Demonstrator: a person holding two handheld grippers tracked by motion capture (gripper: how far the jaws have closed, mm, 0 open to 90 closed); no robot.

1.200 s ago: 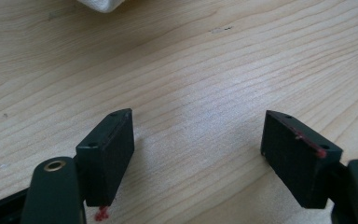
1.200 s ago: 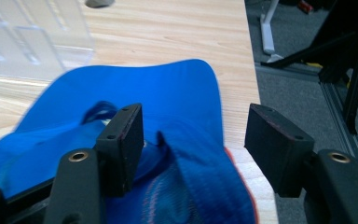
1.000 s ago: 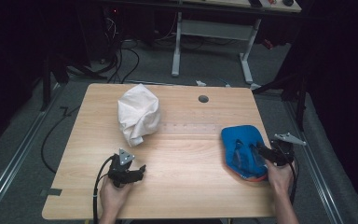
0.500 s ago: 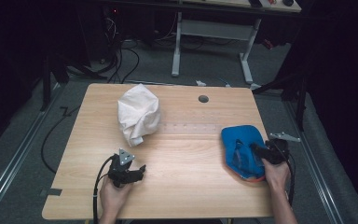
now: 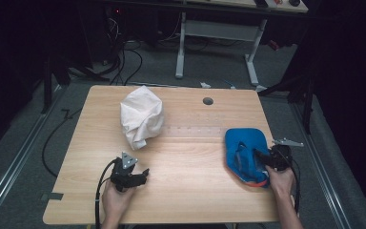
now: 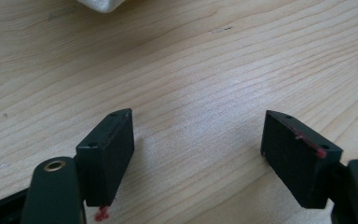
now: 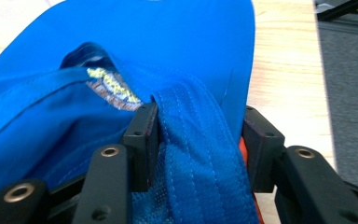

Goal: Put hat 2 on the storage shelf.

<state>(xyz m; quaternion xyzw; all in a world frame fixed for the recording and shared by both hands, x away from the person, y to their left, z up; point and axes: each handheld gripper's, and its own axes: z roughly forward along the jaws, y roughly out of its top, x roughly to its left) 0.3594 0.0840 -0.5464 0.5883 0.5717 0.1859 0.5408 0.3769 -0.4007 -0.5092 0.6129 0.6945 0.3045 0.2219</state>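
Right claw (image 7: 198, 144) at 4 o'clock on desk (image 5: 190, 186), just been closing around blue garment's (image 5: 245, 152) strap, not yet clamped. Left claw (image 6: 198, 154) at 7 o'clock, apart, empty.

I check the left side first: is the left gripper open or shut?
Open: the left gripper has its jaws wide apart over bare table.
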